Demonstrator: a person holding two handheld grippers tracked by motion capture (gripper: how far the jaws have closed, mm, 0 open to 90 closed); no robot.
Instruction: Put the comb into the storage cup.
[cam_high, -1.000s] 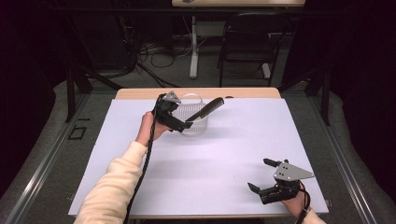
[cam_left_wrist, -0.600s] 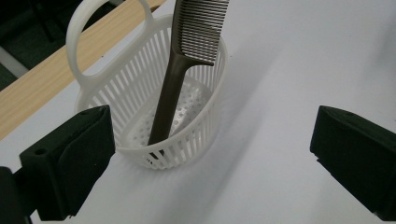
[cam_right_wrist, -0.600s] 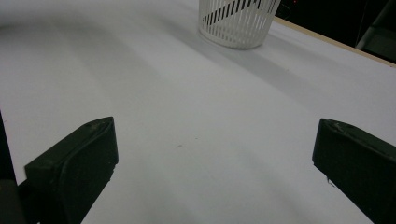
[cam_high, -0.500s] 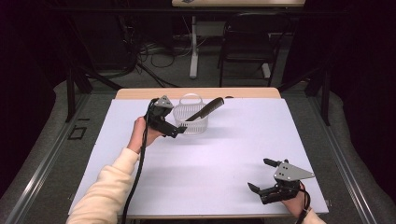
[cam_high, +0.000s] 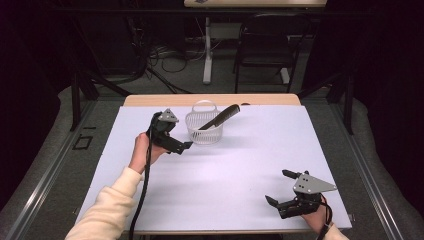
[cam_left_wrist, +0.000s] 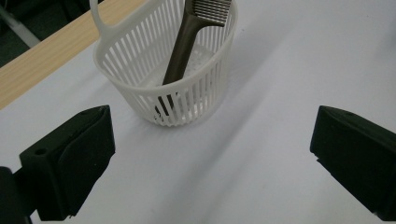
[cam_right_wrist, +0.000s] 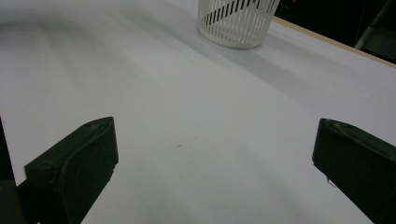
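One wide white-topped desk (cam_high: 225, 175) carries everything. Near its far edge stands the small white slatted plastic basket (cam_high: 204, 129), with the dark brown plastic comb (cam_high: 220, 116) leaning handle-down inside, teeth over the rim, so it appears delivered. Your left gripper (cam_high: 176, 145) hovers just beside the basket, jaws spread and empty; your right gripper (cam_high: 280, 192) rests by the near right corner, likewise released, seemingly parked.
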